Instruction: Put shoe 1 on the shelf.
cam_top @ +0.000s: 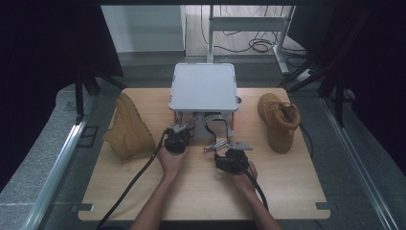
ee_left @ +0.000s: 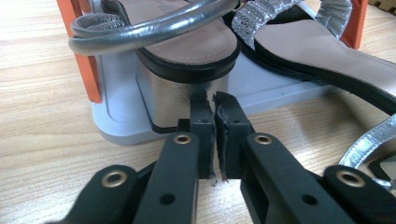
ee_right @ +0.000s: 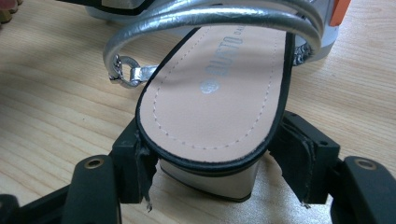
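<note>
Your right gripper (ee_right: pixel 210 186) was clamped on the heel of a silver-strapped sandal (ee_right: pixel 219 93), one jaw on each side of the block heel, low in the centre of the right gripper view. In the high view that sandal (cam_top: pixel 215 132) lay at mid-frame, its front under the grey rack (cam_top: pixel 203 86). Your left gripper (ee_left: pixel 214 109) had its jaws closed with nothing between them, the tips just short of the second sandal (ee_left: pixel 187 46), which sat on the rack's base in the upper half of the left gripper view.
</note>
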{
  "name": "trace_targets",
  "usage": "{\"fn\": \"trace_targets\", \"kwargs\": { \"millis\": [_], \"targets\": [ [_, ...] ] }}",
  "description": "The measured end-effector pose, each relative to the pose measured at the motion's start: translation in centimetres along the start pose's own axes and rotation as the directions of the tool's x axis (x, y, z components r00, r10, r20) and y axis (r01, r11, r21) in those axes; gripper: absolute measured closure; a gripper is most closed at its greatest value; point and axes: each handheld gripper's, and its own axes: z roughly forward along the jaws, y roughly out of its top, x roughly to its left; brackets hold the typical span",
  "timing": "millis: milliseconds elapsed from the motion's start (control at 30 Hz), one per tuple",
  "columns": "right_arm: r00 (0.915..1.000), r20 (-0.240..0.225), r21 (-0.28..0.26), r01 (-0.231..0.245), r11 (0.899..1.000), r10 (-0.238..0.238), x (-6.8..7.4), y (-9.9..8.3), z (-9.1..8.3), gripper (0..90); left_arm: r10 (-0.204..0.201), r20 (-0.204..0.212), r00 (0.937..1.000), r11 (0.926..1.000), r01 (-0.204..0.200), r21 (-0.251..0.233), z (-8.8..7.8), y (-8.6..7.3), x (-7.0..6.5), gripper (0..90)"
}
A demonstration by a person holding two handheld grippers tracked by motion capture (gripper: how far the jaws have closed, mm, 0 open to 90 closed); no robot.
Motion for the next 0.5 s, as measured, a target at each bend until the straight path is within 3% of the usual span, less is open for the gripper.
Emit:
{"fn": "trace_targets", "kwargs": {
  "millis": [67,133,167,267,333,500],
  "targets": [
    [1.0,0.0,0.0,0.0,1.0,0.0,0.0,0.0,0.0,34.9,0.003,0.009,1.0,1.0,-0.003,-0.003,-0.01,-0.05,-0.08,83.2],
    [1.0,0.0,0.0,0.0,1.0,0.0,0.0,0.0,0.0,34.8,0.007,0.016,0.9999,1.0,-0.007,-0.002,-0.1,-0.1,-0.24,70.3],
    [1.0,0.0,0.0,0.0,1.0,0.0,0.0,0.0,0.0,34.8,0.013,0.006,0.9999,0.9999,-0.013,-0.006,-0.17,-0.14,-0.37,70.3],
    [1.0,0.0,0.0,0.0,1.0,0.0,-0.01,0.0,-0.01,34.8,0.025,-0.041,0.9989,0.9995,-0.026,-0.018,-0.3,-0.18,-0.6,54.7],
    [1.0,0.0,0.0,-0.001,1.0,0.001,-0.02,0.0,-0.01,34.8,0.027,-0.07,0.9972,0.9994,-0.028,-0.018,-0.28,-0.15,-0.43,48.9],
    [1.0,0.0,-0.004,-0.004,1.0,0.004,-0.02,-0.04,-0.02,34.9,0.006,-0.078,0.9969,0.9999,-0.007,-0.015,0.29,-0.03,0.27,38.5]
  ]
}}
